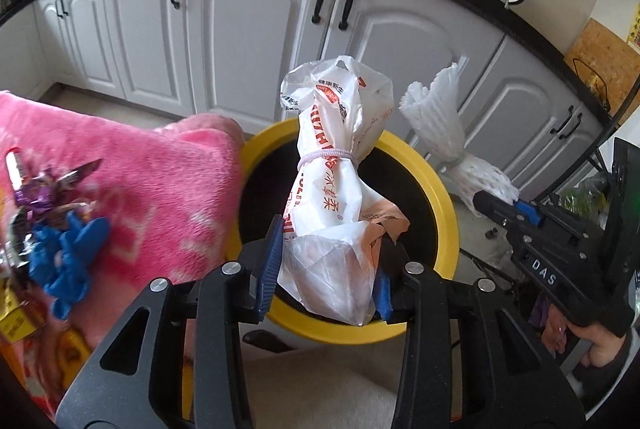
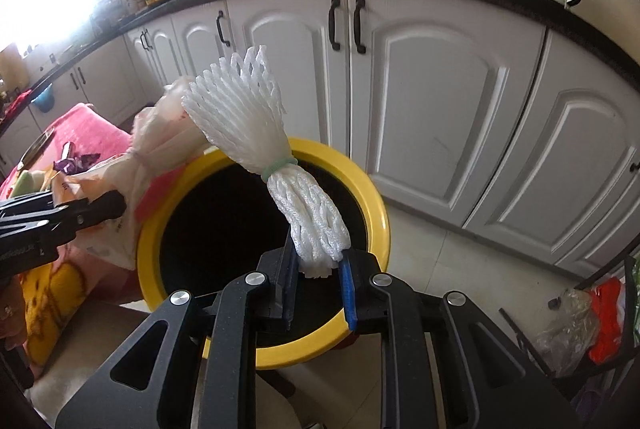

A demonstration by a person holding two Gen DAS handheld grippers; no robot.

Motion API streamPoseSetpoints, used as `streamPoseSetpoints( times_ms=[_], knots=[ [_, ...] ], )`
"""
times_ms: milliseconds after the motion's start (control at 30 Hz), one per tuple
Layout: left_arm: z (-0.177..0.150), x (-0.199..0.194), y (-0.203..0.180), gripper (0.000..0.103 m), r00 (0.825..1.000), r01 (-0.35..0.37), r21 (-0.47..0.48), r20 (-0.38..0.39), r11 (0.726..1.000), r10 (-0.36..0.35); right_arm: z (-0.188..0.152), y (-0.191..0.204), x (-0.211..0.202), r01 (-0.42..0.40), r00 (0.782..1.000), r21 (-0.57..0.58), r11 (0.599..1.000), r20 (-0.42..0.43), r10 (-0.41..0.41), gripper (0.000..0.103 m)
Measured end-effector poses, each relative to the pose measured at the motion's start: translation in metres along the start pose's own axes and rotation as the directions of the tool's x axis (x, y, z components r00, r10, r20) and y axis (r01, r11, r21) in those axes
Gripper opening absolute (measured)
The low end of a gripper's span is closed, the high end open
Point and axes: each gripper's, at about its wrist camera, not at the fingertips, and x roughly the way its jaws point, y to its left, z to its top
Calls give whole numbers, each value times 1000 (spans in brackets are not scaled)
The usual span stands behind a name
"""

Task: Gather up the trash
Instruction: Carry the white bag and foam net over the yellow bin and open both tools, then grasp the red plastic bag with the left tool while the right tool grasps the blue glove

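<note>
Below both my claws stands one round yellow plastic bin with a black inside (image 1: 444, 213), its mouth wide and dark, in front of the white kitchen cabinets (image 1: 256, 41). To its left lies one pink fleece blanket (image 1: 168, 189), touching the rim.

My left claw (image 1: 324, 269) grips one bundled white plastic bag with red print (image 1: 340, 165), tied round the middle with a pale band; it stands upright between the blue pads, over the bin's near half. My right claw (image 2: 318, 281) is closed on one bunch of white foam fruit netting (image 2: 256, 117), cinched with a green band, tilted up and to the left over the opening.

What could go wrong: the bag is tall and top-heavy, so I judge that on release it may tip toward the blanket and lodge on the rim instead of falling in. The netting is light and springy; it could cling to a pad, or bounce off the yellow edge. The two bundles are near each other, so letting go together might knock one aside.

On the blanket wait one crumpled blue glove (image 1: 68, 253) and a few shiny purple wrappers (image 1: 36, 197), too blurred for me to count.
</note>
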Motion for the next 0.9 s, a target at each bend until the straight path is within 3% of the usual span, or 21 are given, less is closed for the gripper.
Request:
streamPoseSetpoints(
  times_ms=[133, 333, 400, 567, 900],
  knots=[
    [5, 17, 3, 38, 1000, -4, 1, -27, 1000, 4, -1, -2, 12, -24, 999, 21, 1000, -24, 24, 23],
    [9, 31, 15, 61, 999, 13, -36, -49, 999, -15, -3, -3, 19, -33, 999, 20, 999, -31, 34, 34],
    [9, 25, 22, 68, 999, 17, -65, -33, 998, -19, -4, -4, 16, -35, 999, 21, 999, -27, 36, 42],
    [4, -8, 37, 92, 998, 24, -124, 52, 992, -18, -2, 0, 1, -31, 999, 26, 999, 12, 31, 51],
    [-20, -87, 69, 92, 972, -75, -206, 204, 976, 117, 15, 50, -60, -95, 978, -59, 994, 180, 105, 67]
  ],
)
